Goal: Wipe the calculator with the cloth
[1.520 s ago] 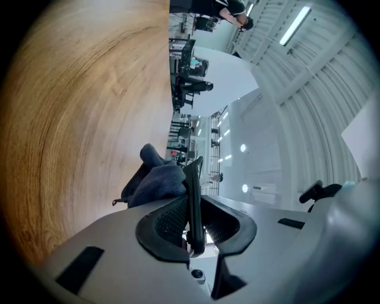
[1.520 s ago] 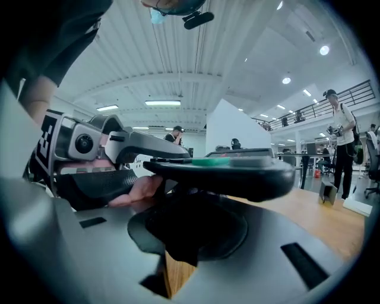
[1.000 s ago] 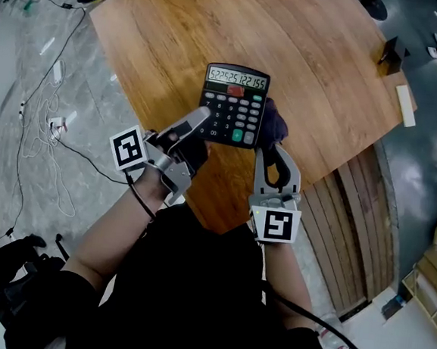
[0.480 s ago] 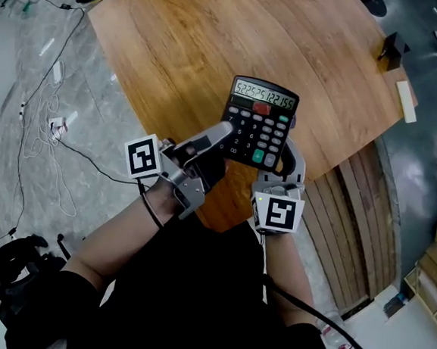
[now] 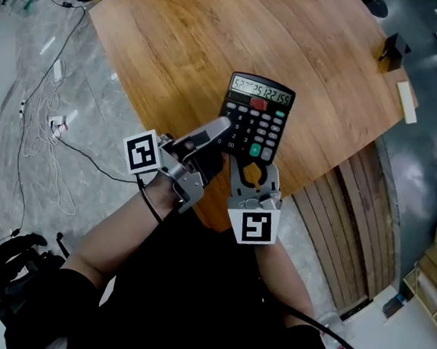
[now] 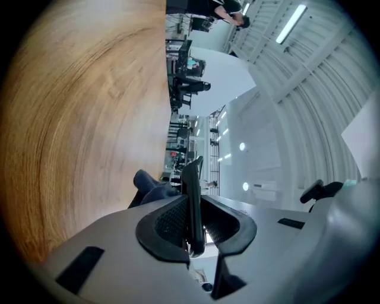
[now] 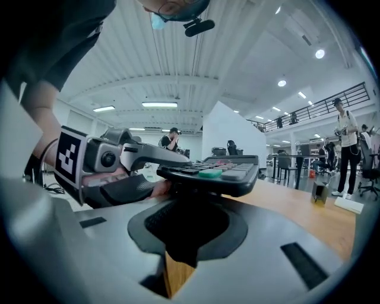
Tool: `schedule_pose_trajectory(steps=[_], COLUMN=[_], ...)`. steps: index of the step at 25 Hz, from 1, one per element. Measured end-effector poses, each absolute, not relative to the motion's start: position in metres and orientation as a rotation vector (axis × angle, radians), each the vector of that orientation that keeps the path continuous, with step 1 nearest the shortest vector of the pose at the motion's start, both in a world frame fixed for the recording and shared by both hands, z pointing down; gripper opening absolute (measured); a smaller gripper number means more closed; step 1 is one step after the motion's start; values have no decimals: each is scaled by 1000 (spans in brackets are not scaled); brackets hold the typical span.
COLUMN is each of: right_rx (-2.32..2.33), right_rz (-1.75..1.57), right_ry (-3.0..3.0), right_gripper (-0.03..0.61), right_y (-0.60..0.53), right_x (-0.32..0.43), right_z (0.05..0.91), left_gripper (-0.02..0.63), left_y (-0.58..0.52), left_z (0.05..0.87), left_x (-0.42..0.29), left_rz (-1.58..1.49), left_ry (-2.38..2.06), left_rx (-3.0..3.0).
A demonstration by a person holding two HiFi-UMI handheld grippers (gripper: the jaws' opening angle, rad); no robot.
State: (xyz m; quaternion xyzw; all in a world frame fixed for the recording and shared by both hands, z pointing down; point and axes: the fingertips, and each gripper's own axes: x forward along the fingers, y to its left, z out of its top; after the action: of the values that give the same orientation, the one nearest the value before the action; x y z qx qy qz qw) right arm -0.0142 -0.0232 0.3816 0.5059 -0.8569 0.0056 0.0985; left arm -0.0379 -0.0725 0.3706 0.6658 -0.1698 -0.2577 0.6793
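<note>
Left gripper (image 5: 221,126) is clamped on the calculator's (image 5: 258,116) near edge and holds it raised above the table (image 5: 176,45), probably to free its underside. Just beneath it, the right gripper (image 5: 254,169) pinches the dark cloth (image 7: 187,228), seemingly pressed there for wiping.

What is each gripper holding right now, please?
Left gripper: closed on the calculator.
Right gripper: closed on the cloth, under the calculator.

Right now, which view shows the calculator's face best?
Head view: the calculator faces the camera, display and keys plain. Left gripper view shows it only edge-on, clamped between the jaws. Right gripper view sees its near edge and front keys at a grazing angle.
</note>
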Motion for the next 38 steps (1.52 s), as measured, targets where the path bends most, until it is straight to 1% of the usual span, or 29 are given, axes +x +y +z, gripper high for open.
schedule_pose_trajectory(steps=[4,10,14,18,27,33,38], right_rx=[1511,1626,1767,1845,1851,1808,1765], right_rz=[45,120,144,140,253,349,414], right_ry=[-2517,-2374,-2267,-2226,-2121,-2050,-2001], right_gripper=[67,67,67,67,67,67,67], right_y=[-7,0,1,-2,-8,-7,-6], right_x=[2,57,98,121,125,127,124], right_z=[389,409,414,414,462,498,521], left_gripper=[71,71,71,71,71,71,81], left_y=[-75,-81,-76,-69,-52,-50,-48], left_z=[379,396,417,448,518,530,530], left_x=[-42,-48,-41,-33,-24,-24,-25], left_rz=[-569,-555,-512,-456,-278,-173,17], left_ry=[-438,-494,-510,-537,-616,-651,-736], left_rx=[1530,1571,1574,1564,1589,1700,1876])
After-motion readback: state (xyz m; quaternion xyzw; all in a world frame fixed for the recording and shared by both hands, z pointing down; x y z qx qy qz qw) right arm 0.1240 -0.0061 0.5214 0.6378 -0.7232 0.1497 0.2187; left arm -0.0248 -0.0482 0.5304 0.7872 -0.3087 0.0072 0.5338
